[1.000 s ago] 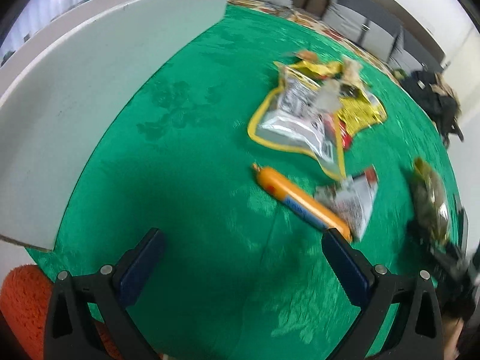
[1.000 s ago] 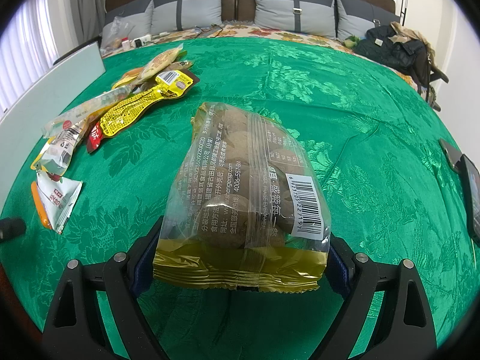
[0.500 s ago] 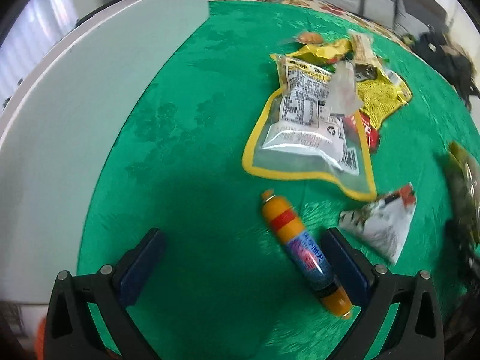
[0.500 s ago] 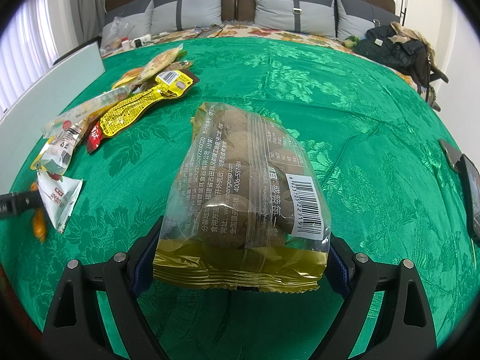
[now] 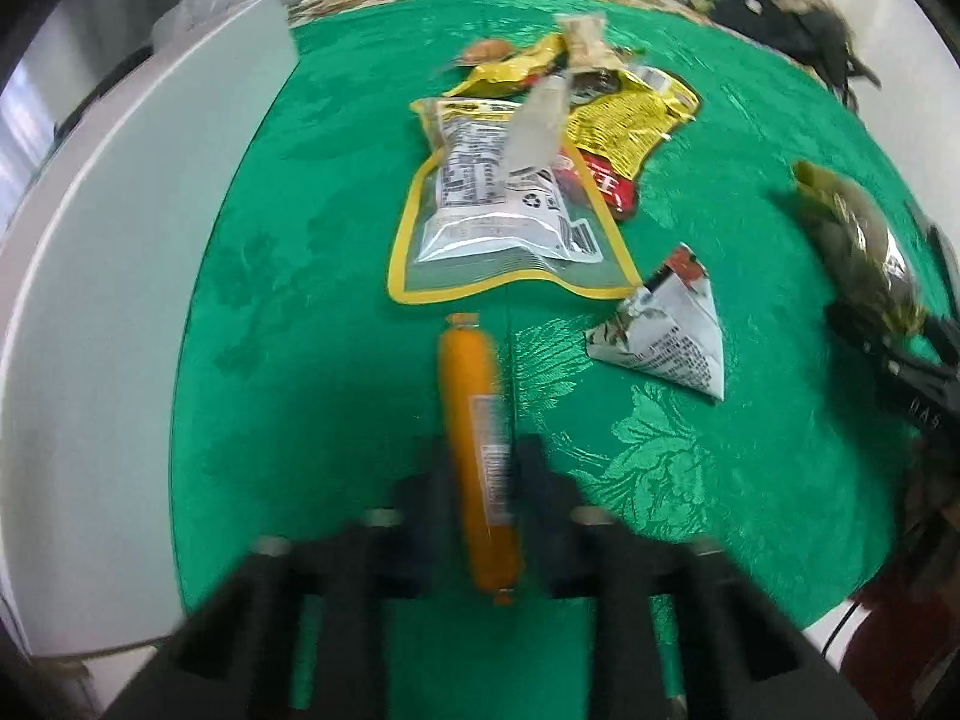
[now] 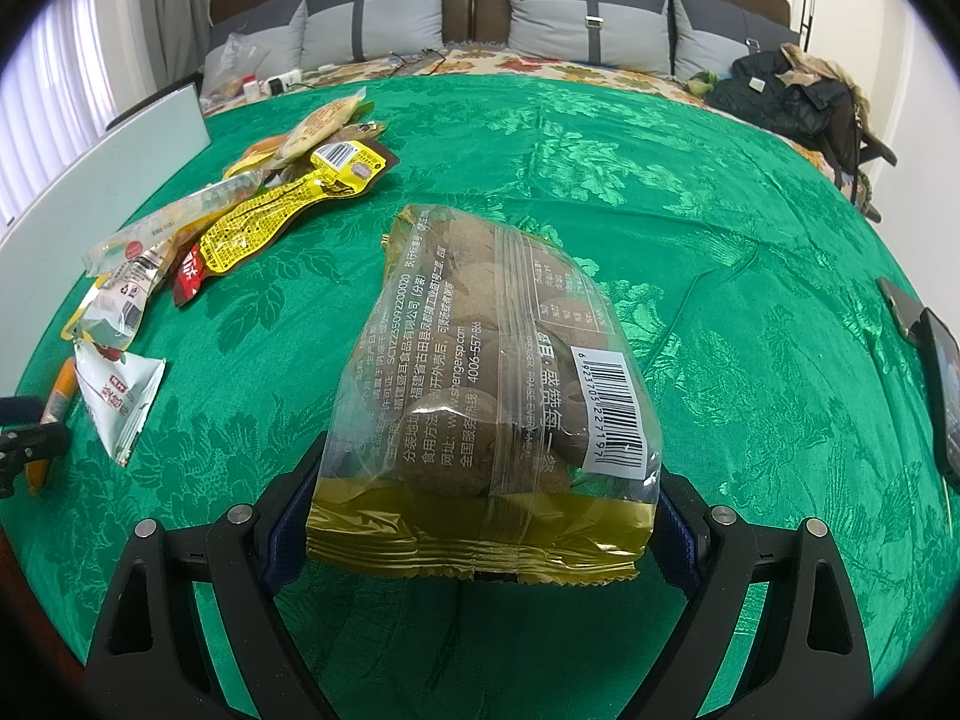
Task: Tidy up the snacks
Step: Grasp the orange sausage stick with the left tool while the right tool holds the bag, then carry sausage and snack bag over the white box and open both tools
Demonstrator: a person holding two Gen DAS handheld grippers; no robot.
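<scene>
My left gripper (image 5: 483,480) is shut on an orange sausage stick (image 5: 477,444) that points away along the green bedspread (image 5: 270,360). My right gripper (image 6: 480,516) is shut on a clear and gold bag of brown round snacks (image 6: 486,384), held just above the bedspread (image 6: 750,252). That bag also shows at the right of the left wrist view (image 5: 858,240). A yellow-rimmed clear pouch (image 5: 498,210), a white triangular packet (image 5: 672,330) and a yellow packet (image 5: 624,120) lie ahead of the left gripper. The sausage (image 6: 57,402) and left gripper (image 6: 24,450) show at the far left of the right wrist view.
A white board (image 5: 120,240) stands along the bed's left side. Grey pillows (image 6: 588,24) line the headboard. Dark clothes (image 6: 798,102) lie at the far right corner. A phone (image 6: 936,372) lies at the right edge. More snack packets (image 6: 288,180) are piled at the left.
My left gripper swung round onto the orange sausage and closed on it; it was open before. My right gripper and its bag have not moved.
</scene>
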